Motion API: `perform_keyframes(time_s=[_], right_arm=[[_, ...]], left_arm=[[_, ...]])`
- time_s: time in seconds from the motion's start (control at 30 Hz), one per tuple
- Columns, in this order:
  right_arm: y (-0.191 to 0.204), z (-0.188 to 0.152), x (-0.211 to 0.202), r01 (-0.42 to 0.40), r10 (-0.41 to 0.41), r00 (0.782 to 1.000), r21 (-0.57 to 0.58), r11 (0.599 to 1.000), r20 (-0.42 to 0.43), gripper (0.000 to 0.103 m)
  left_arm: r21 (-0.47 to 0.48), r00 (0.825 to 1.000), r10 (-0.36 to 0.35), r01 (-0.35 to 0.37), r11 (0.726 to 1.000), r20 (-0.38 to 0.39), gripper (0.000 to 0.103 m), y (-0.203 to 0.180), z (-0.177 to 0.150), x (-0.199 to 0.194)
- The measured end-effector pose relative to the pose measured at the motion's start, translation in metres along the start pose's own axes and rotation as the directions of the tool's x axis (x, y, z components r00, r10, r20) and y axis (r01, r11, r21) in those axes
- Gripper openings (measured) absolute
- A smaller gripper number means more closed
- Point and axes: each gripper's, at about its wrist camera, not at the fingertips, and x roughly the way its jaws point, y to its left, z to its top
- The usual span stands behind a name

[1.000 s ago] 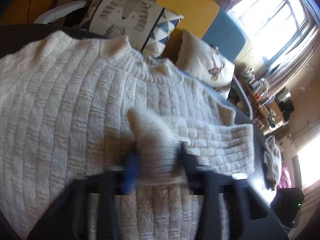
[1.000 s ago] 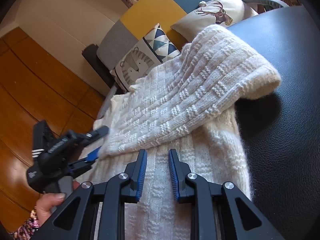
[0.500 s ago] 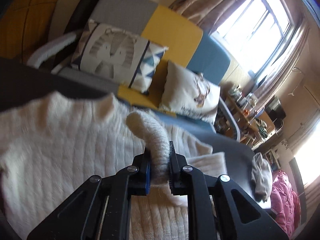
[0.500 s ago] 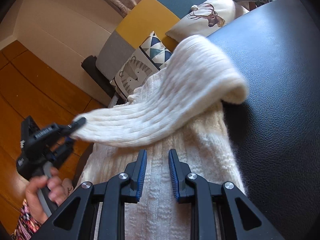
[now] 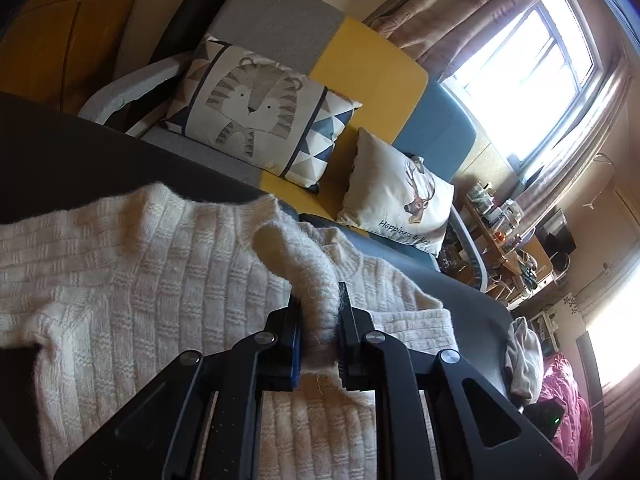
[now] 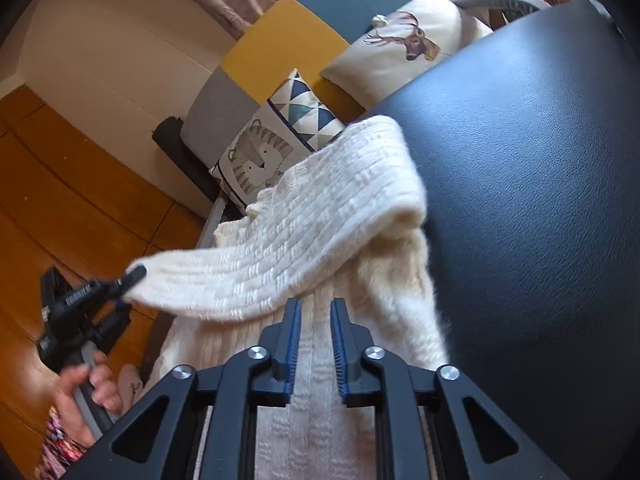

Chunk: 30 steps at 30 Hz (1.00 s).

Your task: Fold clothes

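Jaws of left gripper [image 5: 319,320] still clamping sweater [image 5: 132,280] sleeve [image 6: 280,256], lifted higher, right gripper [image 6: 313,344] narrowly parted, empty

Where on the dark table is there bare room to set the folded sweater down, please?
Free: the table right of the sweater, up to its far edge by the deer cushion. Crowded: the sweater's own patch, where the left gripper holds its sleeve.

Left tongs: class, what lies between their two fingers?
The cream sweater sleeve's cuff is pinched in the left tongs, clearest in the left wrist view.
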Motion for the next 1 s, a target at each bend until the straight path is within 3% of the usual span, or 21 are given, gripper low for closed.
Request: perform_keyframes(time_s=[0.23,0.4,0.5,0.73,0.83,1.0], right_arm=[[0.007,0.016,0.024,0.114,-0.129,0.986,-0.140,0.984,-0.105,0.006],[0.007,0.039,0.030,0.202,-0.214,0.976,-0.170,0.964,-0.051,0.006],[0.001,0.049,0.027,0.256,-0.259,0.966,-0.147,0.955,-0.005,0.006],[-0.022,0.055,0.016,0.255,-0.253,0.966,-0.031,0.966,0.054,0.006],[-0.029,0.054,0.015,0.256,-0.256,0.965,0.000,0.967,0.063,0.004],[-0.040,0.052,0.012,0.257,-0.260,0.962,0.052,0.965,0.078,0.001]], left_arm=[[-0.056,1.000,-0.023,0.024,0.998,0.009,0.014,0.012,0.006,-0.004],[-0.040,1.000,-0.007,0.007,0.999,0.001,0.014,0.013,0.003,-0.004],[-0.051,1.000,0.021,-0.022,0.998,-0.021,0.014,0.022,-0.005,0.002],[-0.055,0.991,0.110,-0.114,0.992,-0.078,0.014,0.051,-0.037,0.019],[-0.035,0.988,0.137,-0.140,0.990,-0.074,0.015,0.061,-0.047,0.022],[-0.004,0.992,0.125,-0.125,0.992,-0.037,0.015,0.063,-0.051,0.021]])
